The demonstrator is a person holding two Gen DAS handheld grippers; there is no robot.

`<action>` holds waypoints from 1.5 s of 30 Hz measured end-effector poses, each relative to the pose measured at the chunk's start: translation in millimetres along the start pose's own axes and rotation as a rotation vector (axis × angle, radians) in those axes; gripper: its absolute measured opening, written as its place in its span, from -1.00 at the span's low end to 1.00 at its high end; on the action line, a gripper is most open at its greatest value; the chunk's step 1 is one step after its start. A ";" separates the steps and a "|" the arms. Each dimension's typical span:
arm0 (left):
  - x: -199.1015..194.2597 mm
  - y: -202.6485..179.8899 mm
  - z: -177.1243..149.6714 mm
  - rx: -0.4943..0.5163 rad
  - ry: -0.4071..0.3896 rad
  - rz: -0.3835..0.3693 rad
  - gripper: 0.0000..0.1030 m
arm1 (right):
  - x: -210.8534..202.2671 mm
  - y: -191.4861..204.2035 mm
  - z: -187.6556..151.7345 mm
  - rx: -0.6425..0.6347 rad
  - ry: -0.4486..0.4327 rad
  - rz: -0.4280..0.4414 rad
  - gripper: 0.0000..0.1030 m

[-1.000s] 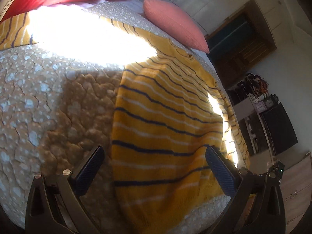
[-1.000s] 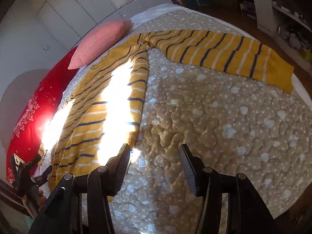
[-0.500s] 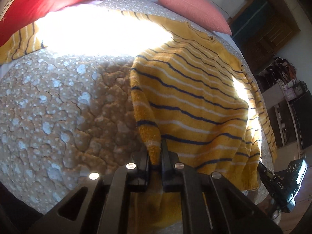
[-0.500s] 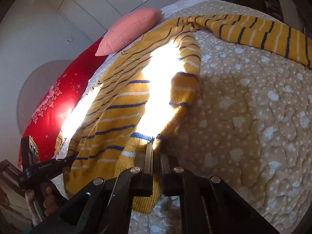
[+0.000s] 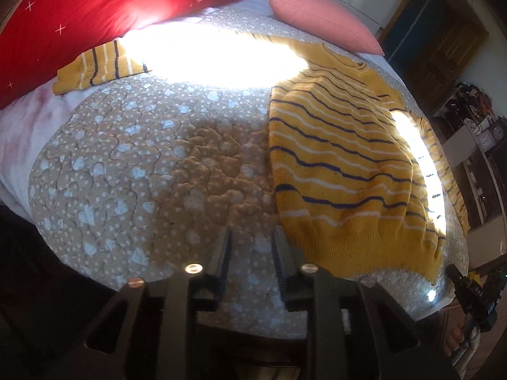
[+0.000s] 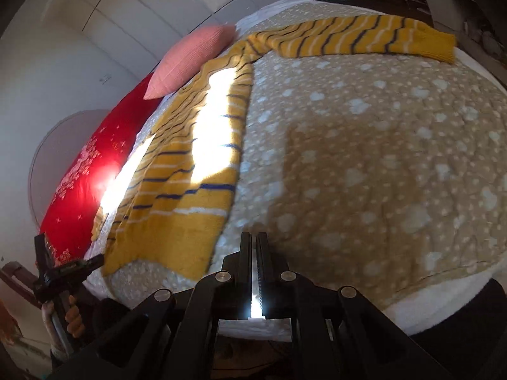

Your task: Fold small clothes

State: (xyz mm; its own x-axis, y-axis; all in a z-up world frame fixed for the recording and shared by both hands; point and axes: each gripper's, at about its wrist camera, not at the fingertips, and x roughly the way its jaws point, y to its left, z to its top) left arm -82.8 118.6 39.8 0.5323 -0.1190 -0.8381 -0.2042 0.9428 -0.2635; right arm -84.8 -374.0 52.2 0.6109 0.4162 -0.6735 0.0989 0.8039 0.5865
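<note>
A yellow sweater with navy and white stripes (image 5: 345,171) lies flat on the bed, its hem toward me. One sleeve (image 5: 95,66) stretches out to the far left. In the right wrist view the body (image 6: 187,171) lies to the left and the other sleeve (image 6: 364,41) runs across the far side. My left gripper (image 5: 252,247) is partly open and empty, just left of the hem corner. My right gripper (image 6: 254,247) is shut and empty, just right of the hem.
The bed has a tan quilt with white spots (image 5: 152,171). A red pillow (image 5: 104,3) and a pink pillow (image 5: 320,19) lie at the head. Shelves and a wooden door (image 5: 443,47) stand to the right. Strong sun patches wash out parts of the sweater.
Both grippers had closed on the sweater's hem corners half a second ago. Now both have let go and pulled back; the left has opened a little, the right stays shut.
</note>
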 end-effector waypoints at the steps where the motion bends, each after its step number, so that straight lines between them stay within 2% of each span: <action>1: -8.5 2.0 -0.7 -0.006 -0.030 -0.005 0.01 | -2.9 -12.4 8.0 0.057 -0.028 0.003 -0.92; 2: -16.9 2.9 -0.7 -0.012 -0.060 -0.019 0.15 | -5.2 -24.0 17.1 0.109 -0.061 0.009 -0.86; 3: -23.9 2.2 0.3 -0.018 -0.085 -0.034 0.22 | -7.1 -34.4 27.6 0.147 -0.098 0.004 -0.79; 5: -34.1 -2.9 4.6 -0.029 -0.126 -0.070 0.39 | -6.7 -49.8 52.8 0.203 -0.169 -0.018 -0.21; 7: -39.9 -10.5 9.6 -0.031 -0.160 -0.106 0.49 | -1.3 -64.7 76.1 0.270 -0.225 -0.018 -0.09; 10: -37.7 -24.4 20.0 -0.024 -0.199 -0.136 0.54 | 9.5 -83.8 107.9 0.382 -0.276 -0.020 -0.09; 13: -24.9 -35.8 37.8 -0.035 -0.202 -0.167 0.55 | 18.2 -98.4 133.2 0.475 -0.323 -0.044 -0.09; 15: -16.9 -37.9 51.2 -0.047 -0.199 -0.193 0.55 | 22.4 -107.1 148.7 0.502 -0.319 -0.060 -0.32; 16: -13.4 -38.3 58.0 -0.053 -0.201 -0.200 0.55 | 23.5 -109.8 156.0 0.499 -0.308 -0.083 -0.83; 17: -10.2 -37.7 65.5 -0.058 -0.206 -0.205 0.55 | 20.9 -112.5 164.5 0.486 -0.302 -0.111 -0.89; 19: -5.8 -35.3 80.9 -0.060 -0.227 -0.214 0.55 | 7.9 -104.2 176.8 0.426 -0.329 -0.174 -0.89; 22: 1.6 -27.3 105.2 -0.059 -0.273 -0.215 0.60 | -17.7 -70.4 198.0 0.282 -0.372 -0.275 -0.89; 25: 14.1 -12.1 129.7 -0.073 -0.339 -0.181 0.66 | -21.1 -10.2 214.7 0.095 -0.361 -0.345 -0.89; 28: 34.6 15.1 145.5 -0.139 -0.360 -0.135 0.66 | -14.3 48.0 228.2 -0.075 -0.346 -0.358 -0.89; 30: 46.8 39.9 146.5 -0.194 -0.346 -0.138 0.66 | 4.5 95.2 229.4 -0.167 -0.322 -0.318 -0.89; 34: 62.3 88.4 145.1 -0.304 -0.304 -0.162 0.66 | 82.1 192.9 224.3 -0.324 -0.209 -0.173 -0.89; 38: 56.8 121.0 142.9 -0.378 -0.333 -0.138 0.66 | 175.6 276.3 194.0 -0.436 -0.060 -0.034 -0.89; 42: 50.7 141.5 140.8 -0.421 -0.340 -0.145 0.66 | 264.3 324.2 158.3 -0.505 0.087 -0.010 -0.89; 45: 42.8 151.7 140.5 -0.441 -0.361 -0.151 0.67 | 319.5 330.6 136.8 -0.542 0.171 -0.046 -0.89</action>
State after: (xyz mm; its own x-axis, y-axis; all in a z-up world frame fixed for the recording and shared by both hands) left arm 24.5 300.4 31.0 0.8124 -0.0559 -0.5804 -0.3852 0.6958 -0.6061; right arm 250.5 -33.4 92.4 0.4753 0.4021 -0.7825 -0.3220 0.9073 0.2706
